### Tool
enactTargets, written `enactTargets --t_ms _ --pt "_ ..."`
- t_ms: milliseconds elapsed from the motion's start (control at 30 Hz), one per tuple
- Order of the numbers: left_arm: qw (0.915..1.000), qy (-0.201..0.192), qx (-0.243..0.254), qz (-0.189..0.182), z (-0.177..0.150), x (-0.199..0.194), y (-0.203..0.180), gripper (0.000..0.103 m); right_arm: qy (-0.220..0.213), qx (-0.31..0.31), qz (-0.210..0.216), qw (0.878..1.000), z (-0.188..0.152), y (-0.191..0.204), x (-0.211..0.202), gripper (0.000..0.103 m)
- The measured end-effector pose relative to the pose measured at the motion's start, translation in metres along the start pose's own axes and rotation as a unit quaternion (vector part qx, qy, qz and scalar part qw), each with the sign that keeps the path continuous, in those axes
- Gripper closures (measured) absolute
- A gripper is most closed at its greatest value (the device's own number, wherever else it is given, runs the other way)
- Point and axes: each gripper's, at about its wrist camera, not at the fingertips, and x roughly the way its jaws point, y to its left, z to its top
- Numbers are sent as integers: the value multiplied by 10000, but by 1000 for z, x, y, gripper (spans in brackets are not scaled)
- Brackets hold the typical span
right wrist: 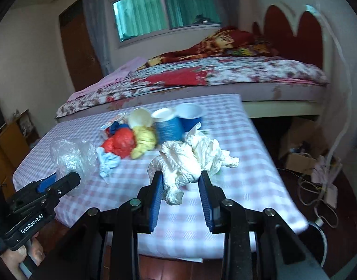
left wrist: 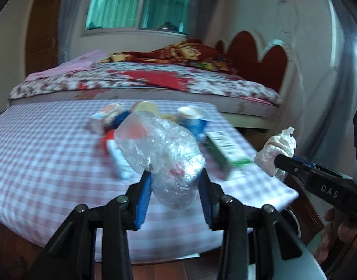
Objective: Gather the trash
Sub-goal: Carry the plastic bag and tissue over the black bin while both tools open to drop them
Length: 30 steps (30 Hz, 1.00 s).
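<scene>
The left gripper [left wrist: 176,186] is clamped on a crumpled clear plastic bag [left wrist: 164,154]; the right gripper [right wrist: 180,186] is clamped on a wadded white plastic bag [right wrist: 178,163]. Beyond the fingertips, on the pink-checked tablecloth [right wrist: 237,163], lie a red bag [right wrist: 121,143], a yellow wad [right wrist: 144,141], two blue paper cups [right wrist: 168,126], a cream cup [right wrist: 140,117] and crumpled white tissue [right wrist: 208,150]. A green carton [left wrist: 227,149] lies just right of the left fingers.

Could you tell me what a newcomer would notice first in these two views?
Each pair of tongs grips a piece of trash above the checked table: the left tongs a crumpled clear plastic bag, the right tongs a white crumpled wad. Behind them, a colourful trash pile covers the table's far half.
</scene>
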Motion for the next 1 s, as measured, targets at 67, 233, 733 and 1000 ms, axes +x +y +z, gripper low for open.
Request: enactTargets --t_ms 67,233,733,1000 --pt "9997 21 129 -199 -1 -1 -18 63 -33 145 -154 9998 -7 -17 -17 70" --pt "9965 120 411 -720 -10 0 -63 64 -63 470 -572 9972 -26 -59 -56 70" --pt "9703 804 1248 -1910 -63 12 -198 64 109 1183 -1530 9811 -91 -175 -130 70" --pt "9580 1340 1331 -2159 -98 35 -250 64 402 1294 -1546 9786 -120 -227 -131 70"
